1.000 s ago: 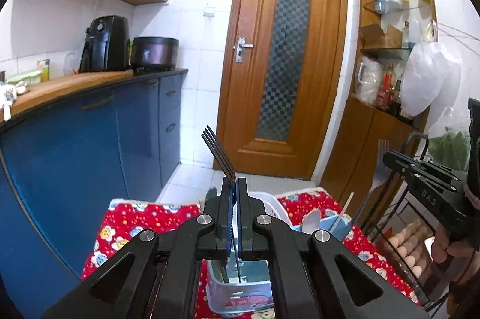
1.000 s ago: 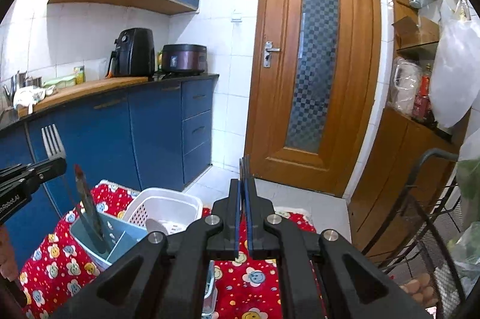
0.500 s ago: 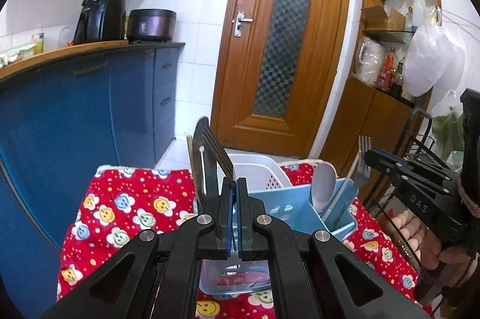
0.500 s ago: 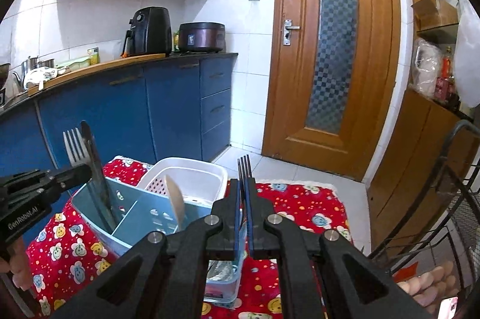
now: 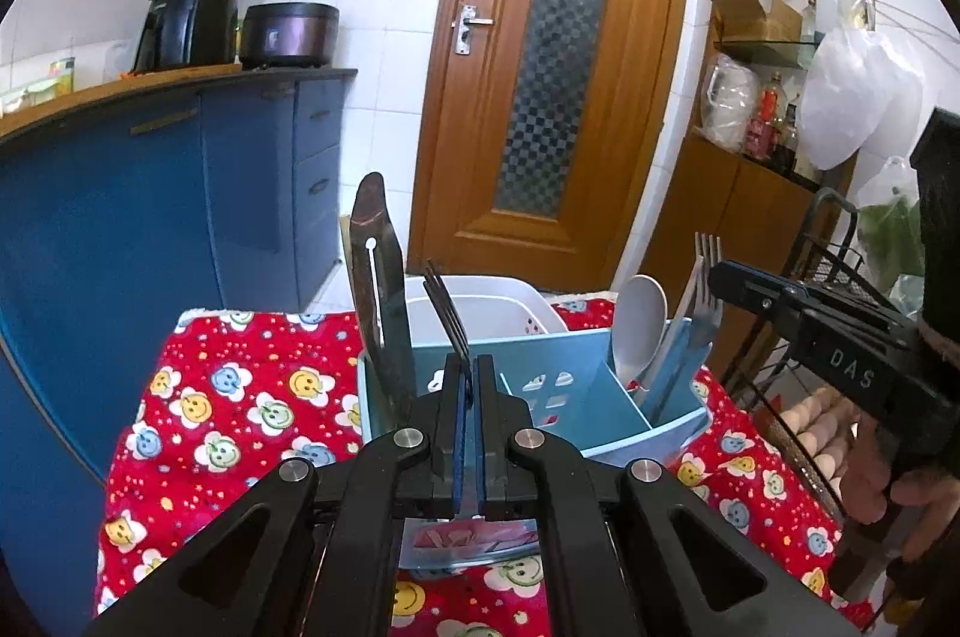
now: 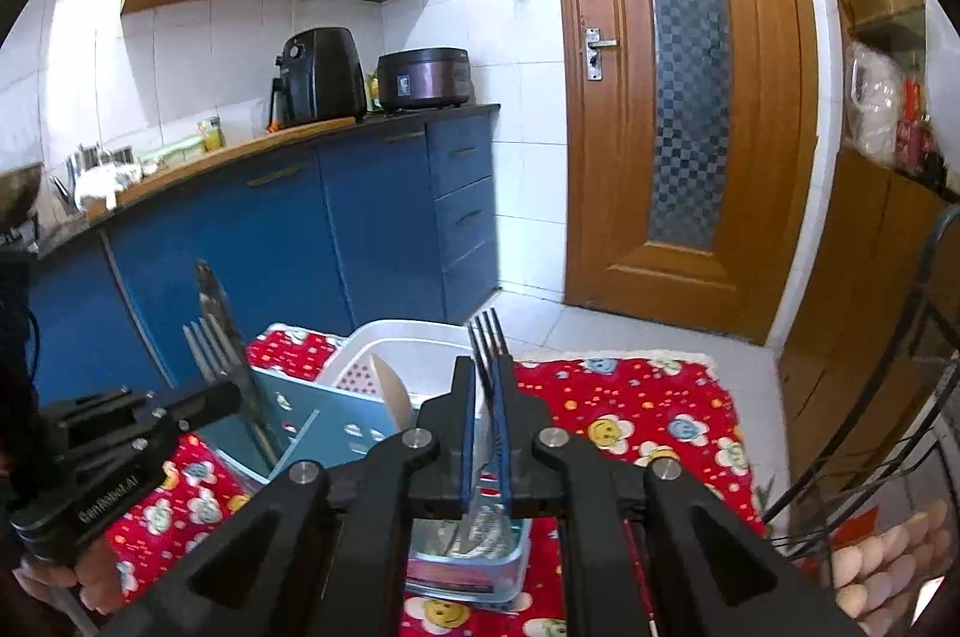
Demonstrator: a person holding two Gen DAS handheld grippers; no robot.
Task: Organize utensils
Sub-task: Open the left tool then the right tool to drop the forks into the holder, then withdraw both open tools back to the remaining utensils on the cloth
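A light blue divided utensil holder [image 5: 564, 397] stands on a red flower-print cloth [image 5: 228, 415]. It holds a dark knife [image 5: 378, 289] at its left and a white spoon [image 5: 639, 325] at its right. My left gripper [image 5: 467, 367] is shut on a dark fork [image 5: 447, 313], tines up, just in front of the holder. My right gripper [image 6: 487, 385] is shut on a metal fork [image 6: 489, 343]; in the left wrist view this fork [image 5: 705, 271] stands over the holder's right compartment. The holder [image 6: 312, 433] also shows in the right wrist view.
A white basket [image 5: 498, 307] stands behind the holder. A clear box [image 6: 474, 547] of utensils lies under the grippers. Blue cabinets [image 5: 180, 193] run along the left. A wire rack with eggs [image 5: 810, 427] stands at the right. A wooden door [image 5: 552, 97] is ahead.
Both grippers have come down and tilted toward the table with their forks. The blue holder now looks nearer and larger, and the right fork has come close to its right compartment.
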